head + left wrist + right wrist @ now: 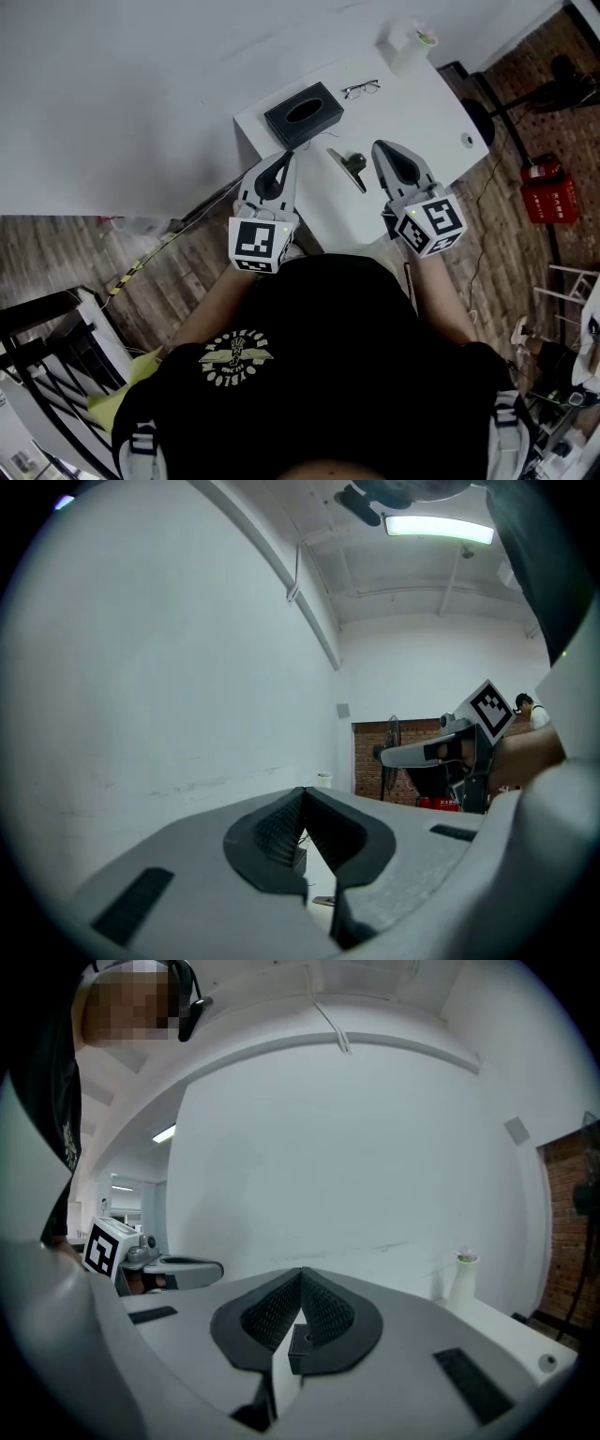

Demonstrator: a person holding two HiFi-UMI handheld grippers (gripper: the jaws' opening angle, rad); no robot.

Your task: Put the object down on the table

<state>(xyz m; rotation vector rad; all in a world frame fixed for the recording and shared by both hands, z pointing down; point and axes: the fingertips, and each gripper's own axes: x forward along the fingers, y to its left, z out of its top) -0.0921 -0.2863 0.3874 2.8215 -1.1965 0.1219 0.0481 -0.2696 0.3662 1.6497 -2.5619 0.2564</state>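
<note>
White table (422, 112), one box (303, 112), one dark object (351, 167)

Left gripper (284, 156), right gripper (379, 144) (both closed)

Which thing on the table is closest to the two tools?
The dark clip, between the left gripper and right gripper; box, glasses and vase lie farther back.

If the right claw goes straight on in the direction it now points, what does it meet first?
Probably the white wall. The right claw, shut and empty, points almost level above the table; the vase stands right of its line. Depth is hard to judge.
</note>
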